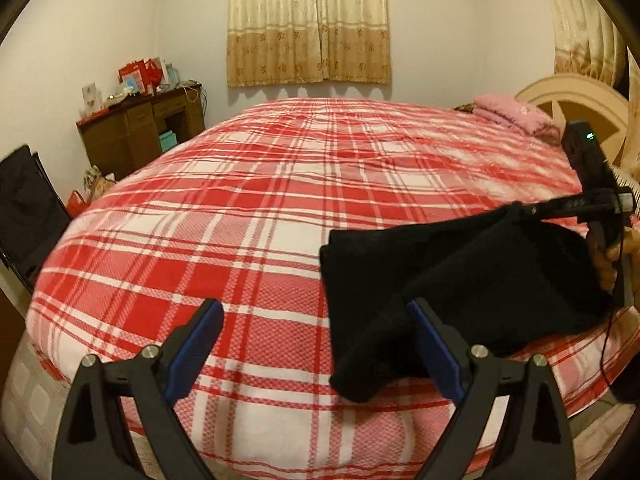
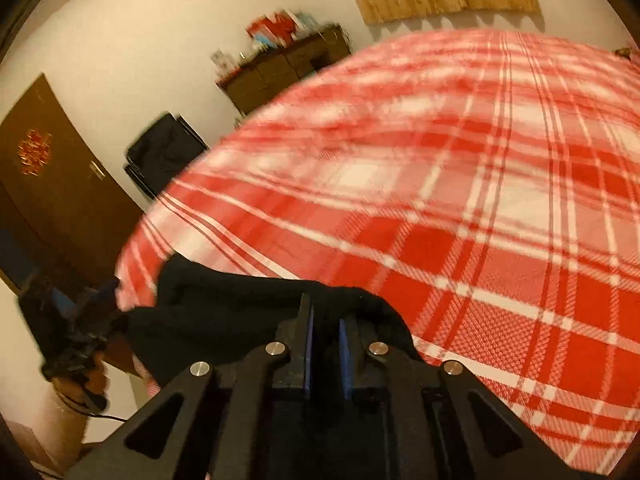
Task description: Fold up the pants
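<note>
Black pants (image 1: 460, 264) lie bunched on the near right part of the red plaid bed (image 1: 240, 208). My left gripper (image 1: 314, 308) is wide open above the bed's near edge. A fold of the pants reaches in beside its right finger (image 1: 436, 344), and no pad presses on it. My right gripper (image 1: 520, 210) comes in from the right, held by a hand, and is shut on the pants' upper edge. In the right wrist view its blue pads (image 2: 325, 312) pinch black cloth (image 2: 224, 312), and the left gripper (image 2: 86, 296) shows blurred at far left.
A wooden desk (image 1: 136, 136) with boxes stands by the far left wall. A black folded chair (image 1: 24, 208) leans left of the bed. A pink folded blanket (image 1: 516, 114) lies by the headboard (image 1: 576, 100). A brown door (image 2: 52, 184) is on the left.
</note>
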Demonstrator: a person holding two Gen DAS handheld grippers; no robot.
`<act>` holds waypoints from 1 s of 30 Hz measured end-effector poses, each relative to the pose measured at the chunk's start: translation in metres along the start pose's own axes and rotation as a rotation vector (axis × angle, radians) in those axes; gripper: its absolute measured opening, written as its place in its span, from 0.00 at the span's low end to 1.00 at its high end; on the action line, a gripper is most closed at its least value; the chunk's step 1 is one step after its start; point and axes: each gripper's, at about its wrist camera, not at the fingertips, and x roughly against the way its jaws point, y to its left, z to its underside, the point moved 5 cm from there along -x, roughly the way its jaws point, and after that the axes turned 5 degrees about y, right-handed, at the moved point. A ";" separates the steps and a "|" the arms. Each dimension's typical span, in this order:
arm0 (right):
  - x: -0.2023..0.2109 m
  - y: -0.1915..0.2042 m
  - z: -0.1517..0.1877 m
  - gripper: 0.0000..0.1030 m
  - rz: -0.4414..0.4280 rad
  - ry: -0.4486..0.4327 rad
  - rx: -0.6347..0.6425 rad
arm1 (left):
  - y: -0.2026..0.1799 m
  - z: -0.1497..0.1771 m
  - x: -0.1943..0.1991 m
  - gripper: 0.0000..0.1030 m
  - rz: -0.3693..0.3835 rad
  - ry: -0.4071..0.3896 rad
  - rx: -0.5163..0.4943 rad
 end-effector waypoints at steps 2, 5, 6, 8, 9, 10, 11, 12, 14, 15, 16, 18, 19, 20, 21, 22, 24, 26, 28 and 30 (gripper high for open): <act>0.003 -0.006 0.002 0.12 -0.055 -0.019 -0.043 | 0.000 0.001 0.002 0.93 0.026 0.012 0.007; 0.016 -0.019 0.005 0.21 -0.151 0.023 -0.193 | 0.002 0.002 0.020 0.92 0.083 -0.010 0.011; 0.022 -0.023 0.007 0.31 -0.166 0.017 -0.226 | 0.005 0.002 0.025 0.92 0.086 -0.019 0.012; 0.043 -0.032 0.012 0.44 -0.143 -0.028 -0.273 | 0.012 0.004 0.036 0.92 0.093 -0.023 0.036; 0.052 -0.032 0.015 0.44 -0.115 -0.054 -0.274 | 0.014 0.006 0.039 0.92 0.105 -0.015 0.059; 0.062 -0.029 0.018 0.44 -0.072 -0.087 -0.259 | 0.016 0.010 0.040 0.92 0.140 0.002 0.097; 0.070 -0.024 0.021 0.44 -0.040 -0.114 -0.230 | 0.014 0.014 0.038 0.91 0.185 0.025 0.129; 0.075 -0.015 0.023 0.44 -0.034 -0.135 -0.202 | 0.010 0.017 0.036 0.88 0.219 0.045 0.147; 0.080 0.010 0.032 0.44 -0.078 -0.148 -0.126 | -0.002 0.023 0.031 0.82 0.317 0.086 0.185; 0.077 0.027 0.039 0.44 -0.133 -0.126 -0.093 | -0.008 0.025 0.028 0.82 0.359 0.102 0.206; 0.074 0.042 0.046 0.44 -0.170 -0.103 -0.069 | -0.017 0.027 0.023 0.82 0.411 0.130 0.231; 0.071 0.064 0.059 0.44 -0.179 -0.083 -0.024 | -0.031 0.028 0.017 0.82 0.484 0.165 0.260; 0.071 0.074 0.066 0.44 -0.173 -0.083 -0.005 | -0.036 0.030 0.016 0.82 0.515 0.179 0.272; 0.070 0.080 0.070 0.44 -0.174 -0.086 0.004 | -0.045 0.030 0.014 0.82 0.550 0.201 0.275; 0.070 0.086 0.074 0.44 -0.173 -0.089 0.017 | -0.050 0.031 0.015 0.82 0.566 0.206 0.272; 0.070 0.091 0.077 0.44 -0.158 -0.095 0.036 | -0.056 0.030 0.016 0.82 0.577 0.203 0.266; 0.070 0.096 0.080 0.44 -0.128 -0.113 0.054 | -0.058 0.024 0.018 0.82 0.557 0.180 0.258; 0.071 0.094 0.082 0.44 -0.132 -0.125 0.036 | -0.052 0.016 0.016 0.82 0.538 0.139 0.296; 0.074 0.091 0.082 0.44 -0.138 -0.139 0.011 | -0.043 0.011 0.008 0.82 0.552 0.133 0.377; 0.078 0.089 0.085 0.44 -0.123 -0.152 0.003 | -0.039 0.008 -0.002 0.82 0.589 0.147 0.445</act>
